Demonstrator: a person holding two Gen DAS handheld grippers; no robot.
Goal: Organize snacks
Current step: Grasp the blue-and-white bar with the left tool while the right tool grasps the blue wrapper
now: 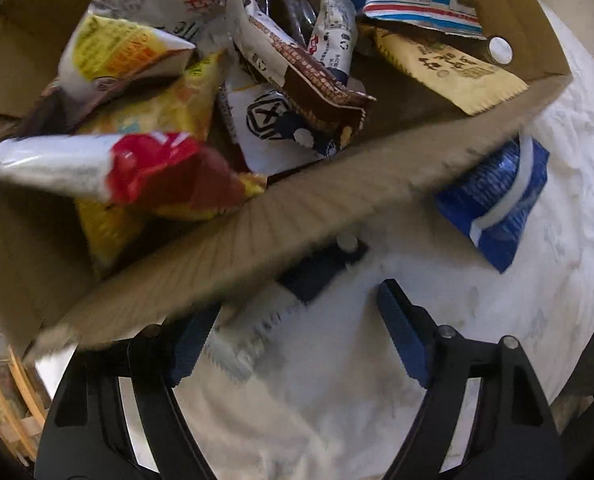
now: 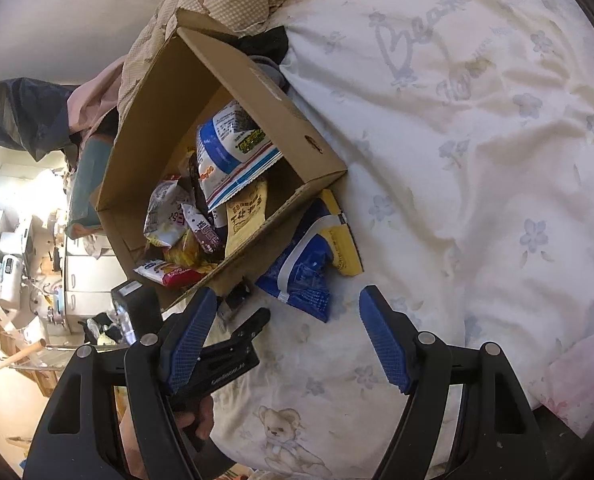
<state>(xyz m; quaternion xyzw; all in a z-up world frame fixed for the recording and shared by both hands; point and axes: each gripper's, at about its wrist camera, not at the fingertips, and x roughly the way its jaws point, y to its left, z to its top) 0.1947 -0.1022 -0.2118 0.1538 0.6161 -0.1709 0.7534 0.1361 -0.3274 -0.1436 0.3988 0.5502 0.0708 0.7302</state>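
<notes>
Most of the sorting looks done: the cardboard box sits on the floral bedsheet and already holds a loose heap of packets, among them a red-and-white packet against the near wall, a yellow chip bag, a brown wafer wrapper, a tan packet with dark lettering and a white bag with blue and red stripes. What is left, as far as these views show, lies outside the box. A blue snack bag and a yellow-and-blue packet lie on the sheet just beside the box's near wall, and a small dark-and-white packet lies at the foot of that wall, partly hidden under the box's edge in the left wrist view. The left gripper is released, its blue pads spread with that small packet lying between them but not clamped. The right gripper is also spread wide and carries nothing, hovering near the blue bag. My judgement is that three packets remain, the small one likely first.
</notes>
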